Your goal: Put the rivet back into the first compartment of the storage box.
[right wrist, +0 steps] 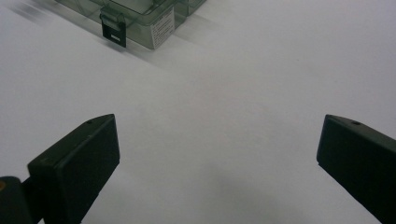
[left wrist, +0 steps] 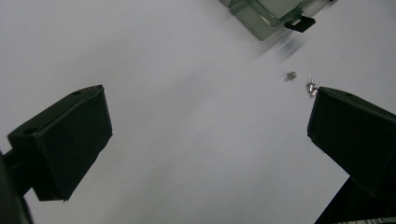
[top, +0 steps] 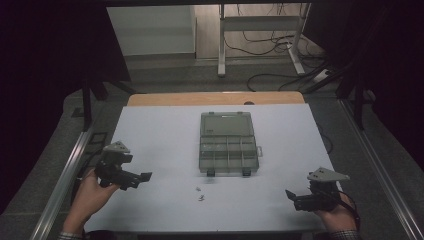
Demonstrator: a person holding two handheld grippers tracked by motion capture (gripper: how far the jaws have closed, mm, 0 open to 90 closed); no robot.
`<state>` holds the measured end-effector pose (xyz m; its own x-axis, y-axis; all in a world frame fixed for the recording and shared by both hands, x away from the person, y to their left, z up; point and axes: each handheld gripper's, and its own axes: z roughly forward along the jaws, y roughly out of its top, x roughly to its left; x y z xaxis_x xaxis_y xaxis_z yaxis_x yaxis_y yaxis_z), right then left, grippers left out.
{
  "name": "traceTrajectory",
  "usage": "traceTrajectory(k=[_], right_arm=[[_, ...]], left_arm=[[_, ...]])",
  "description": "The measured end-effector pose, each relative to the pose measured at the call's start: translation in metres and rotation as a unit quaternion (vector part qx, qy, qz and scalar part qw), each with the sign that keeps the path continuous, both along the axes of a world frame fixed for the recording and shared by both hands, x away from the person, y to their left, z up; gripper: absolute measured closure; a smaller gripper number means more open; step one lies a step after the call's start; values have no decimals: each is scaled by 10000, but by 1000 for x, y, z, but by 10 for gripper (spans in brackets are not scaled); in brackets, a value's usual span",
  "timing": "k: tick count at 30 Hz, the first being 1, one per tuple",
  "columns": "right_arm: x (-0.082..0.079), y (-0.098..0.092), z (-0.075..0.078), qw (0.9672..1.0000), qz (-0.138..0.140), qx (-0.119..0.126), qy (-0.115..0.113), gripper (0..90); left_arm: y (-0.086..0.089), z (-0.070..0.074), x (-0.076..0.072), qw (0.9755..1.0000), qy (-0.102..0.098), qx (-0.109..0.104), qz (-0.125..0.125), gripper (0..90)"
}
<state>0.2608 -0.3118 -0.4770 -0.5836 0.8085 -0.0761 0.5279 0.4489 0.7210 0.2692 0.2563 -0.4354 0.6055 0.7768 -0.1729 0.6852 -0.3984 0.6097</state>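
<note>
A clear grey compartment box (top: 227, 143) lies open in the middle of the white table (top: 160, 135), its lid folded back and two black latches at its near edge. Two or three small metal screws (top: 200, 193) lie loose on the table just in front of it. My left gripper (top: 145, 177) hovers at the near left, open and holding nothing. In the left gripper view the screws (left wrist: 308, 85) lie beyond the jaws, near a corner of the box (left wrist: 261, 18). My right gripper (top: 291, 196) is at the near right, open, pointing toward the box (right wrist: 140, 21).
The white sheet covers a wooden table whose far edge (top: 215, 98) shows. Metal rails (top: 65, 180) run along both sides. A white desk frame (top: 260, 30) and floor cables (top: 280, 75) lie beyond the table.
</note>
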Motion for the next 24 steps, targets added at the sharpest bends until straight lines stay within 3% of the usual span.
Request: traceTrajectory(k=[12,24], right_arm=[[0,0,0,10000,11,1,3,0],[1,-1,1,10000,-40,83,29,0]], left_arm=[[-41,-11,9,9993,51,90,-358,0],[-88,-26,20,9953,106,417,-868,0]])
